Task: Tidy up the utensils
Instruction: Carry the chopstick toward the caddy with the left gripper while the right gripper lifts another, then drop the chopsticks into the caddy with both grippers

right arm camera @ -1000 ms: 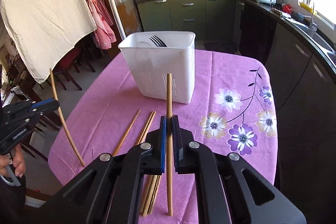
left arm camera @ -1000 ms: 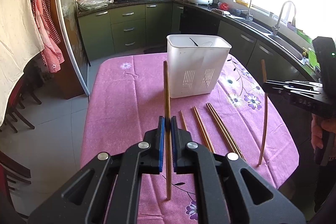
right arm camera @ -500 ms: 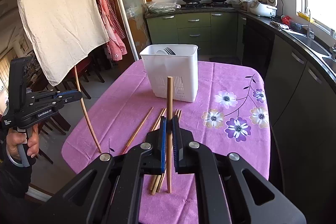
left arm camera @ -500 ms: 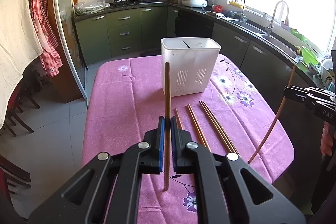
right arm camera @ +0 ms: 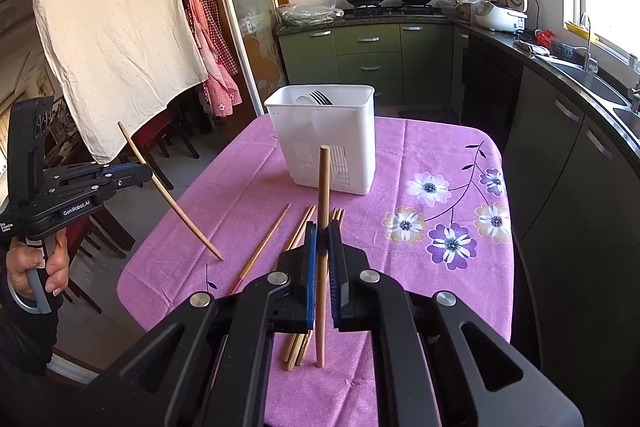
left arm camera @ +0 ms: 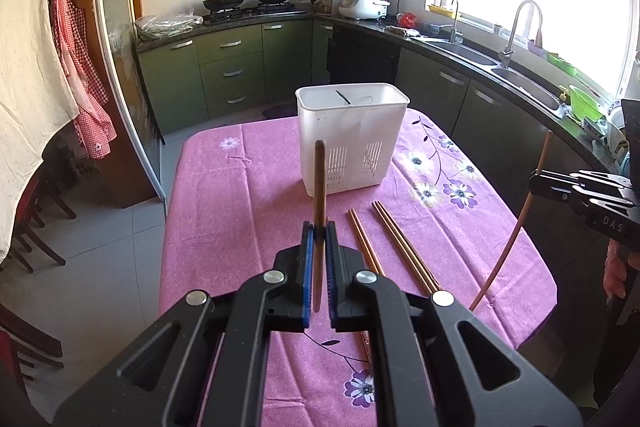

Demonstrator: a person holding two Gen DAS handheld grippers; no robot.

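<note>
We hold one chopstick [left arm camera: 319, 183] upright in each closed hand-held gripper, left [left arm camera: 317, 239] and right [right arm camera: 322, 239], ready to drop into the white caddy [left arm camera: 352, 139] ahead, beyond the loose chopsticks [right arm camera: 298, 227] on the table [right arm camera: 420, 147].

chopsticks [right arm camera: 322, 227]: smooth wood
holder [left arm camera: 352, 139]: white plastic, a bit shiny
desk [left arm camera: 248, 195]: soft pink cloth
tool [left arm camera: 317, 259]: matt black plastic, blue pads
</note>
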